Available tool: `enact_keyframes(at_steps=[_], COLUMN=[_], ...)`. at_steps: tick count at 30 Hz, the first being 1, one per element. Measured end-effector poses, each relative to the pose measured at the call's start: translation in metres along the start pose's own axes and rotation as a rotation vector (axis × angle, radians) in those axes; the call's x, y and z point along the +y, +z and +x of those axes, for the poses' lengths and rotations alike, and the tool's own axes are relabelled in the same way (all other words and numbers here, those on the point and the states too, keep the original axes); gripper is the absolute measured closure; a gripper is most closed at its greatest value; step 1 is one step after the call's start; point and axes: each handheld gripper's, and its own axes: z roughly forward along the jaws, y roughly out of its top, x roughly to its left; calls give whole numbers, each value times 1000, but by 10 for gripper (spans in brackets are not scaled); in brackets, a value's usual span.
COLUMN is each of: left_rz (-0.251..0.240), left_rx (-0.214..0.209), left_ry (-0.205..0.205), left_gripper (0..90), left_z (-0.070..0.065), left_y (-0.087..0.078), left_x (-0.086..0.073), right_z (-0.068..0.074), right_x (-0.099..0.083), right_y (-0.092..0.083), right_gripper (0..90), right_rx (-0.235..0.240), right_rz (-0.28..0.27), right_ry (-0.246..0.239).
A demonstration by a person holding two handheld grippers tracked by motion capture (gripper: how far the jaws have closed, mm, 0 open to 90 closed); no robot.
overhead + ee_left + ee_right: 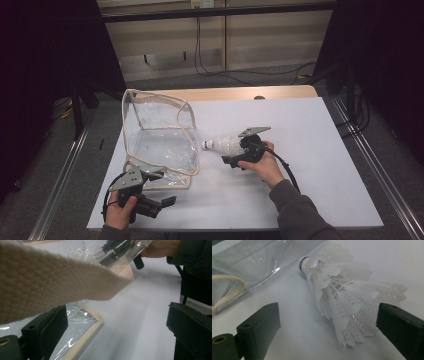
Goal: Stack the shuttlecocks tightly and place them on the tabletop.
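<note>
The white table (310,165) is carrying everything, and the biggest thing on it is the clear plastic bag (157,137), standing at about nine o'clock from the table's middle with its cream woven trim (62,280) framing the edges. The film is looking thin, floppy and slick, so the stiffer trim is probably the better place to grip it.

The left gripper (150,192) is sitting at the bag's six o'clock corner, its jaws standing wide apart in the left gripper view with the trim passing above them and nothing pinched between.

The right gripper (239,150) is lying just beside the bag at its three o'clock. Its jaws are spread wide, flanking the feather skirt without pressing on it.

The shuttlecock (337,287) is resting on its side on the table between those jaws, its cork nose (304,264) pointing toward the bag and lying just short of the film. It is likely feather-light and fragile: the skirt would crush or splay under a hard squeeze, so a gentle close low on the feathers, near the cork, seems safest.
</note>
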Motion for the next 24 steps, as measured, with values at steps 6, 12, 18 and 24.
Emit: enact_keyframes(at_steps=[6, 12, 18, 24], left_rz=[0, 0, -1, 0], left_rx=[-1, 0, -1, 1], left_ry=[-2, -2, -2, 0], left_gripper=[37, 37, 37, 37], left_z=[0, 0, 0, 0], left_y=[0, 0, 0, 0], left_x=[0, 0, 0, 0], right_z=[1, 2, 4, 6], right_x=[1, 2, 2, 4], right_y=[3, 6, 9, 11], right_gripper=[62, 96, 139, 203], right_rx=[10, -1, -11, -25], right_rz=[-6, -13, -4, -12], right_ry=[13, 27, 15, 7])
